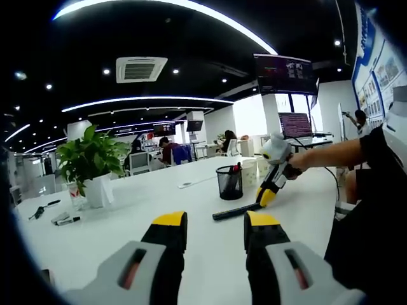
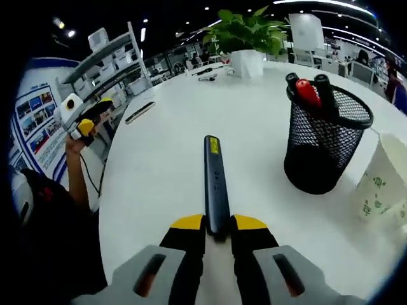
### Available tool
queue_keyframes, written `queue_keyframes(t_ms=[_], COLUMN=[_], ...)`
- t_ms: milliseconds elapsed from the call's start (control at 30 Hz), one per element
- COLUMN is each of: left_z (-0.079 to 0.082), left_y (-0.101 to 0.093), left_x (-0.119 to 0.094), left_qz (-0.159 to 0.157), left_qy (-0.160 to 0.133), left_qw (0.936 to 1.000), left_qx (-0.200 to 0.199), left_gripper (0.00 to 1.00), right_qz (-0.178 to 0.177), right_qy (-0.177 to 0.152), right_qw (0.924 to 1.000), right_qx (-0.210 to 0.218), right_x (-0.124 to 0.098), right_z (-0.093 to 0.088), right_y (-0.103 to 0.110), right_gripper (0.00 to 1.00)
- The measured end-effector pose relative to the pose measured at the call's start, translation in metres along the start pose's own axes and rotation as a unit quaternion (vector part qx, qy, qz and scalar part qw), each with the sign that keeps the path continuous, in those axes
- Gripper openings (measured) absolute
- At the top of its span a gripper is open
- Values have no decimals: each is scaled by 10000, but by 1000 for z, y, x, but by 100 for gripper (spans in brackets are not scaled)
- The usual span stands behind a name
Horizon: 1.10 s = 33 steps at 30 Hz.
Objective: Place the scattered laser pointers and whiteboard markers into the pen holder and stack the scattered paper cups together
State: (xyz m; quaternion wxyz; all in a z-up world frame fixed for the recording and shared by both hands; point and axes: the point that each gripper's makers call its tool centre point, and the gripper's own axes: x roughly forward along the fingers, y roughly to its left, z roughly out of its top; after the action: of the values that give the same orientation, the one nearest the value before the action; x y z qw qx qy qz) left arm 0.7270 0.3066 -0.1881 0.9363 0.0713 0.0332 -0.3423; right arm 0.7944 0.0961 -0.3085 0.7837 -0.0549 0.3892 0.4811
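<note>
The right tongs [image 2: 217,230] are closed on the near end of a dark laser pointer [image 2: 215,184], whose far end reaches out over the white tabletop [image 2: 159,165] toward the black mesh pen holder [image 2: 324,143]. The left gripper view shows it from across the tabletop: the right tongs [image 1: 266,196] hold the laser pointer [image 1: 236,211] low, its tip at or just above the surface, just beside the pen holder [image 1: 229,183]. The left tongs [image 1: 215,230] stand open and empty near the tabletop's near edge.

The pen holder already carries a red-capped marker [image 2: 308,93] and two black-capped pieces, so part of the sorting looks done. The held laser pointer has yet to go in. Toward the far-left edge, by the potted plant [image 1: 92,162], a marker [image 1: 67,220] and other small dark items still lie loose. Paper cups [image 2: 386,178] stand just beyond the pen holder; whether they are already stacked I cannot tell.
</note>
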Motion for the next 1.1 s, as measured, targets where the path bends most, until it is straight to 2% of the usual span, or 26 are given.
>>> queue_keyframes(t_ms=[67,100,133,167,200,267,333,400,433,467,533,567,600,667,800,933,1000,1100], left_z=[-3,-3,-2,-4,-9,-15,-17,-19,-27,-35,-46,-49,-55,-68,-72,-79,-82,-85], left_y=[-1,6,16,13,5,6,7,7,9,9,7,7,2,-5,-3,-1,2,0], left_x=[10,14,18,26,36,49,56,60,79,93,108,113,116,120,137,147,151,156], left_qz=[-28,163,398,265,-85,-274,-431,-533,-898,-1116,-1358,-1425,-1651,-1902,-1994,-2006,-1970,-2019], left_qy=[43,44,112,227,295,409,477,512,703,849,1025,1048,1143,1520,1494,1663,1785,1907], left_qw=[10000,9997,9968,9927,9926,9959,9945,9933,9882,9826,9752,9742,9687,9624,9593,9541,9462,9424], left_qx=[0,163,678,1157,1174,763,824,884,1021,1220,1414,1403,1461,1207,1326,1476,1845,1863], left_gripper=[36,34,32,33,34,33,29,30,32,32,33,33,33,33,33,33,33,33], right_qz=[30,42,40,22,14,17,20,19,29,56,100,123,144,173,234,289,318,361], right_qy=[-27,-28,-22,1,26,57,78,88,140,162,172,176,179,193,197,207,222,234], right_qw=[10000,10000,10000,9999,9998,9998,9997,9997,9995,9993,9991,9991,9990,9988,9983,9980,9978,9976], right_qx=[-64,-55,-67,-127,-182,-208,-223,-232,-272,-326,-363,-366,-382,-412,-504,-529,-533,-541], right_x=[0,0,0,1,1,1,1,2,2,2,2,2,2,1,1,2,2,3], right_z=[-3,-3,-4,-4,-5,-4,-4,-4,-5,-6,-5,-4,-4,-5,-5,1,4,7], right_y=[4,5,8,10,11,10,9,9,10,12,10,8,8,9,10,-6,-13,-19], right_gripper=[19,19,19,19,19,19,19,19,19,19,19,19,19,19,19,19,19,19])
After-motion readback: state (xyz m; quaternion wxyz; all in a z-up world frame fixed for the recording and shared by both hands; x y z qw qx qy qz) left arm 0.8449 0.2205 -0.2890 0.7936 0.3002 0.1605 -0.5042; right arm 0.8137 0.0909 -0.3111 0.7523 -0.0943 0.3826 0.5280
